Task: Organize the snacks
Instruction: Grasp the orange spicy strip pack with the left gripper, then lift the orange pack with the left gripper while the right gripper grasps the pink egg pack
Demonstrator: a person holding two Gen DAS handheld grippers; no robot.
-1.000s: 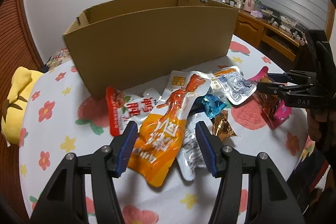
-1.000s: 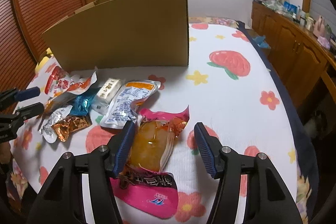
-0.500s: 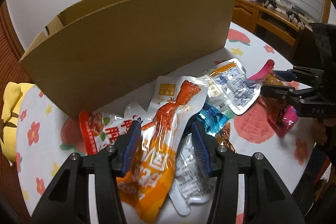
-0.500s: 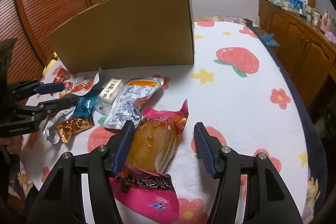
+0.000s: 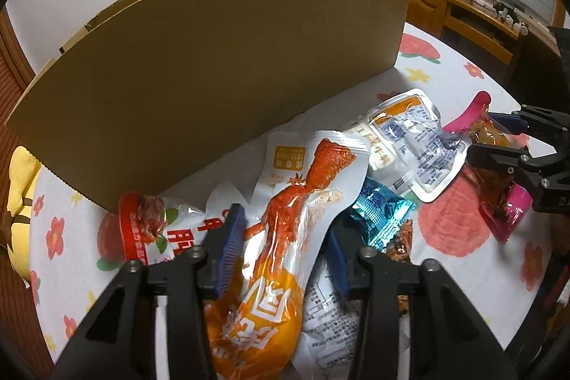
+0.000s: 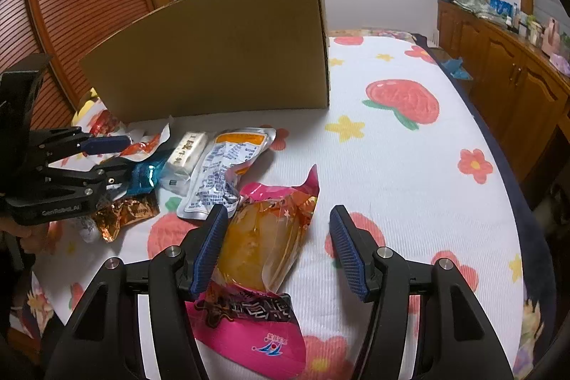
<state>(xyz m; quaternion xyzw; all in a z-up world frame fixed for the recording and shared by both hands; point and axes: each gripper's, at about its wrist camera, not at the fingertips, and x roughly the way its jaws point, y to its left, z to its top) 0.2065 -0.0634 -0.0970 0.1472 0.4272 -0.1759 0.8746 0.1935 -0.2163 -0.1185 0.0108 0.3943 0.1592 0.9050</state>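
Left wrist view now fills its upper half with the cardboard box, far larger than a second ago, so the left tongs have pushed forward over the pile on the bed. Their jaws straddle the orange pouch at lower centre but stand apart, not yet pinching, I judge. In the right wrist view the right tongs gape too, their left pad against the pink packet at bottom centre, having crept nearer. Both pickups look imminent; nothing is boxed yet.
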